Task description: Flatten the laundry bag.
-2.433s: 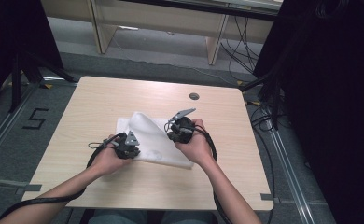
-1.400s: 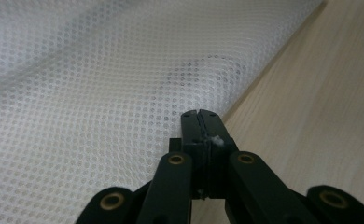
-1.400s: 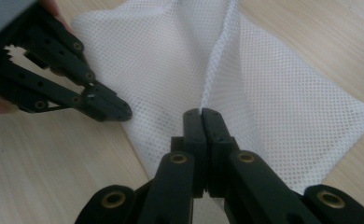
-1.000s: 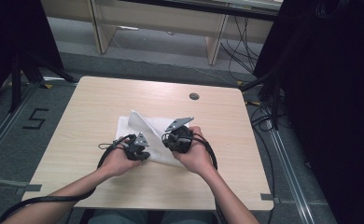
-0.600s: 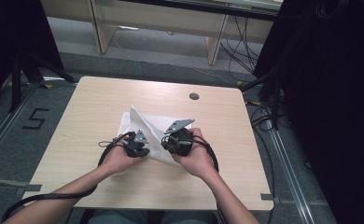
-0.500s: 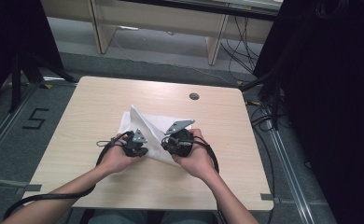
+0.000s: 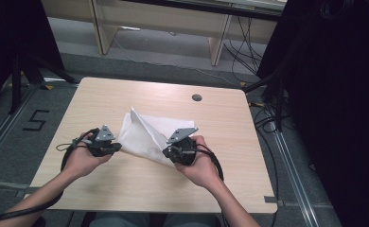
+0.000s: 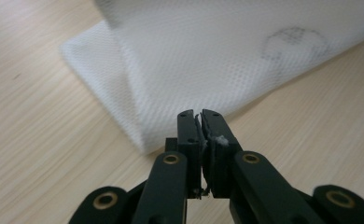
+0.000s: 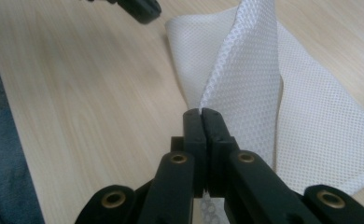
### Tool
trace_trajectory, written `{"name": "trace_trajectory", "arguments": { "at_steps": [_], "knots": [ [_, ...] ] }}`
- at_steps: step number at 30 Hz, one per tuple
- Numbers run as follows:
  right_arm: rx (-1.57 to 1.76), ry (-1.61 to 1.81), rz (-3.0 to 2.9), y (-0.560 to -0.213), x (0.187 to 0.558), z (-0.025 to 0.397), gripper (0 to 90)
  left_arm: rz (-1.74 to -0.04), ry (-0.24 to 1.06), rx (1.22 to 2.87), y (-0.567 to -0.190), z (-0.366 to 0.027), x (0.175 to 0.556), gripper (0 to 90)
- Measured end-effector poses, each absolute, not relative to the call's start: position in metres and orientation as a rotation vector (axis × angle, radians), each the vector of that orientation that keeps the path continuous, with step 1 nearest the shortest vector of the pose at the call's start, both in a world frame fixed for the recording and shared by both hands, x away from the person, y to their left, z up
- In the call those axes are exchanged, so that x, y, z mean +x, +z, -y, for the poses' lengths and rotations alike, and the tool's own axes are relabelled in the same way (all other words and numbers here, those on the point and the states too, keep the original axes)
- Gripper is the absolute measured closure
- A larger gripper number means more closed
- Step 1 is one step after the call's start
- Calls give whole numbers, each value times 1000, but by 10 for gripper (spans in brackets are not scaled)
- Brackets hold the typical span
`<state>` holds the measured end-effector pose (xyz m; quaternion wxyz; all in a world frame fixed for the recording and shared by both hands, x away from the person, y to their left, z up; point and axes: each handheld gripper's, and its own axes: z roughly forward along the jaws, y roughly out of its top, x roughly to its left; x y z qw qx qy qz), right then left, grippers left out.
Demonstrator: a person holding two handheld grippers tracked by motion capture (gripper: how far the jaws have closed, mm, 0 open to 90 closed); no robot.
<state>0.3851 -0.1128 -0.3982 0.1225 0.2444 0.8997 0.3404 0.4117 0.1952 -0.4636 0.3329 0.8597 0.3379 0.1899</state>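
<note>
white mesh cloth [image 7: 147, 135] lies mid-table, half folded by our reckoning: our right gripper [image 9: 201, 112] is clamped on its lifted edge, our left gripper [image 8: 198, 115] pinched on its near corner, flattening left.

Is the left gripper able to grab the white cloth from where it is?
Probably yes. The left gripper sits just short of the cloth edge with bare table between, but its jaws are shut and must open first.

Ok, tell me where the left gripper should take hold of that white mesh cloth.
Grip the cloth at the near folded corner, just ahead of the left gripper, coming in low along the table from the person's side. That corner lies flat and free at the edge, while the right gripper holds a raised fold elsewhere.
</note>
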Motion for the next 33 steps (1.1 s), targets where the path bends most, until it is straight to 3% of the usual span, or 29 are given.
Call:
{"name": "trace_trajectory", "arguments": {
  "at_steps": [11,33],
  "knots": [
    [663,1018,-2661,-405,372,113,900,-981,501,2198,-467,-224,413,840],
    [669,1028,-2715,-413,341,120,900,-1024,488,2184,-471,-229,417,830]
  ]
}}
